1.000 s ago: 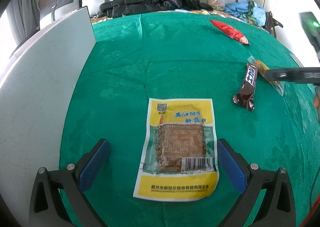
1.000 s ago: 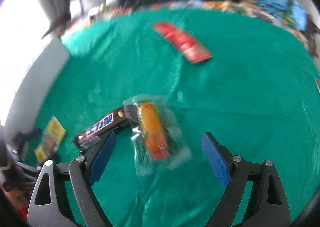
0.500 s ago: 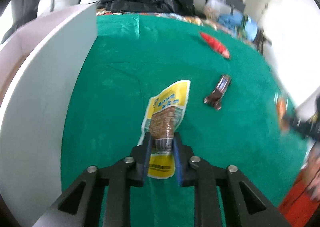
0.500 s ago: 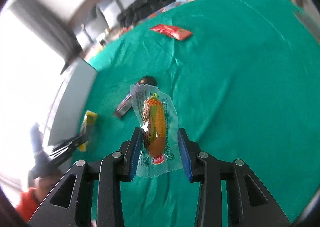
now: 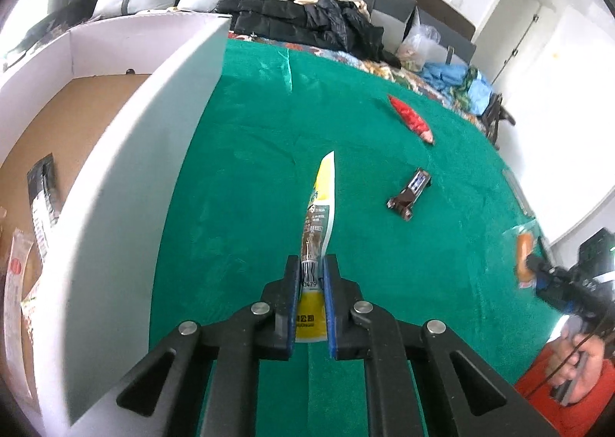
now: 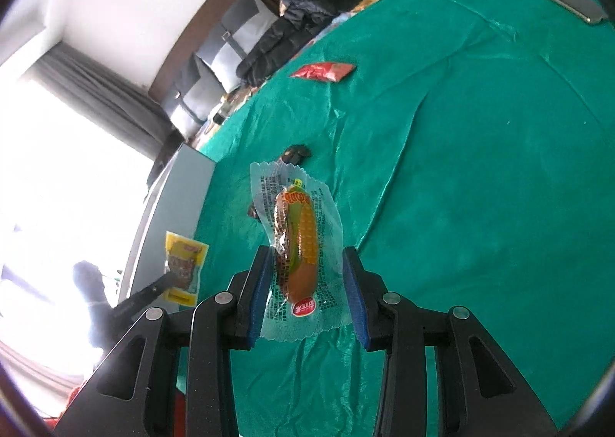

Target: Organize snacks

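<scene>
Green cloth (image 5: 246,206) covers the table; left gripper (image 5: 310,275) clamps yellow packet (image 5: 324,187), right gripper (image 6: 305,275) corn sausage (image 6: 301,237).

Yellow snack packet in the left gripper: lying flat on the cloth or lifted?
Lifted: the left gripper pinches the yellow snack packet edge-on, clear of the green tablecloth.

The yellow packet (image 5: 319,229) shows "0479" by its barcode, with "公司" on the yellow band below. Print on the clear corn-sausage wrapper (image 6: 298,248) is too small to read.
</scene>
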The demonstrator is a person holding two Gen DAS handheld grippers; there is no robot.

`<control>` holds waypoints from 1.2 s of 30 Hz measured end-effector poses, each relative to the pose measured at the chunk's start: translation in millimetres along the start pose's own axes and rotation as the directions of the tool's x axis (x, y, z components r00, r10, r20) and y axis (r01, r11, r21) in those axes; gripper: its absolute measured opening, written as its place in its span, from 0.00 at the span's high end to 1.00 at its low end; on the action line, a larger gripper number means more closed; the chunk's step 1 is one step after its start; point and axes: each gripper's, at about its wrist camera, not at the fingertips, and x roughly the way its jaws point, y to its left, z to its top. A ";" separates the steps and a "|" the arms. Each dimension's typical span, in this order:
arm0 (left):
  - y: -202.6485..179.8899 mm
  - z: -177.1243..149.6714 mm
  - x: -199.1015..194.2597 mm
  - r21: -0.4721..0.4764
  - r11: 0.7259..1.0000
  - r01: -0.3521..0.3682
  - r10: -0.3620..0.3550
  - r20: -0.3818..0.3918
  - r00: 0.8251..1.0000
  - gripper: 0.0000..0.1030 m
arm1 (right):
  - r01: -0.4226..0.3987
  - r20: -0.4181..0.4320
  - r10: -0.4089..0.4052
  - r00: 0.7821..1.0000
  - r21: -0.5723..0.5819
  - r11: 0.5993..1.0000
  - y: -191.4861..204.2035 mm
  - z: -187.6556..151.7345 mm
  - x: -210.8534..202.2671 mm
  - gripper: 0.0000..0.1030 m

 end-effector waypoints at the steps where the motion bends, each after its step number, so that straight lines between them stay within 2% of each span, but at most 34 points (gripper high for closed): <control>1: 1.0 0.5 -4.4 -0.012 1.000 0.014 -0.014 0.011 1.000 0.90 | -0.001 -0.003 0.001 1.000 0.000 1.000 0.3 1.4 4.0 0.63; 5: 2.9 4.7 -29.7 -0.067 0.994 0.088 -0.084 0.060 0.995 0.90 | -0.004 -0.012 0.004 1.000 -0.027 1.000 15.9 4.3 7.3 0.63; 7: 9.0 10.3 -54.9 -0.105 0.985 0.135 -0.124 0.108 0.986 0.90 | -0.029 -0.015 0.028 0.999 -0.056 0.998 41.3 10.2 8.7 0.63; 9: 19.3 17.4 -82.2 -0.122 0.983 0.141 -0.122 0.152 0.981 0.90 | -0.081 -0.029 0.079 0.996 -0.091 0.992 76.9 16.3 17.0 0.63; 11: 40.8 26.1 -116.2 -0.139 0.984 0.114 -0.085 0.201 0.976 0.90 | -0.159 -0.062 0.152 0.986 -0.134 0.978 120.6 20.2 31.0 0.63; 14: 78.4 32.7 -154.8 -0.166 0.986 0.017 0.023 0.238 0.971 0.90 | -0.281 -0.165 0.246 0.955 -0.235 0.931 213.8 19.3 66.1 0.62; 17: 119.4 30.0 -178.9 -0.215 0.973 -0.085 0.134 0.227 0.965 0.89 | -0.360 -0.264 0.285 0.921 -0.303 0.882 291.2 2.4 100.4 0.60; 18: 136.7 26.5 -183.5 -0.243 0.963 -0.120 0.172 0.207 0.963 0.87 | -0.372 -0.289 0.285 0.914 -0.315 0.873 306.4 -3.0 109.9 0.55; 20: 160.1 19.4 -184.5 -0.291 0.934 -0.208 0.262 0.161 0.951 0.72 | -0.398 -0.370 0.268 0.889 -0.338 0.853 346.4 -24.1 139.6 0.42; 21: 172.0 16.6 -182.6 -0.312 0.918 -0.245 0.296 0.129 0.946 0.42 | -0.404 -0.403 0.258 0.878 -0.338 0.850 355.5 -31.6 150.8 0.39; 22: 184.0 12.7 -181.0 -0.340 0.898 -0.281 0.330 0.096 0.939 0.16 | -0.413 -0.440 0.247 0.863 -0.332 0.848 364.3 -39.2 162.4 0.39; 23: 192.5 6.0 -182.9 -0.355 0.883 -0.306 0.357 0.088 0.930 0.13 | -0.406 -0.462 0.230 0.857 -0.328 0.853 370.0 -45.6 170.8 0.39; 25: 200.7 -4.9 -189.4 -0.373 0.864 -0.339 0.399 0.095 0.912 0.13 | -0.384 -0.436 0.221 0.873 -0.332 0.862 366.1 -43.4 168.6 0.39; 26: 200.3 -9.8 -192.4 -0.379 0.862 -0.338 0.403 0.104 0.909 0.13 | -0.376 -0.417 0.220 0.882 -0.341 0.862 360.6 -41.1 164.8 0.37; 28: 197.5 -22.3 -199.6 -0.381 0.864 -0.328 0.401 0.129 0.907 0.13 | -0.309 -0.344 0.170 0.923 -0.401 0.863 335.6 -35.2 150.2 0.33; 30: 180.6 -26.1 -200.0 -0.354 0.880 -0.317 0.387 0.145 0.911 0.13 | -0.200 -0.261 0.080 0.962 -0.474 0.858 300.2 -29.5 140.1 0.31; 31: 167.6 -25.6 -198.1 -0.328 0.894 -0.304 0.369 0.159 0.916 0.13 | -0.098 -0.196 -0.008 0.981 -0.527 0.844 269.1 -27.4 133.6 0.31; 32: 154.9 -22.7 -196.7 -0.301 0.910 -0.285 0.346 0.173 0.922 0.13 | -0.002 -0.144 -0.095 0.985 -0.561 0.828 239.3 -27.8 127.8 0.31; 33: 139.3 -22.6 -195.7 -0.266 0.929 -0.259 0.313 0.189 0.931 0.12 | 0.079 -0.109 -0.172 0.979 -0.576 0.813 212.6 -23.9 128.0 0.31; 34: 118.5 -21.7 -192.5 -0.222 0.948 -0.227 0.273 0.204 0.940 0.11 | 0.155 -0.078 -0.245 0.966 -0.581 0.799 182.8 -19.6 123.0 0.31; 35: 100.0 -20.4 -188.4 -0.183 0.963 -0.199 0.236 0.214 0.948 0.10 | 0.248 -0.039 -0.330 0.943 -0.576 0.779 142.5 -15.1 113.7 0.31; 36: 79.1 -19.0 -181.9 -0.139 0.976 -0.166 0.194 0.218 0.957 0.07 | 0.303 -0.011 -0.375 0.927 -0.567 0.765 118.7 -12.2 105.0 0.31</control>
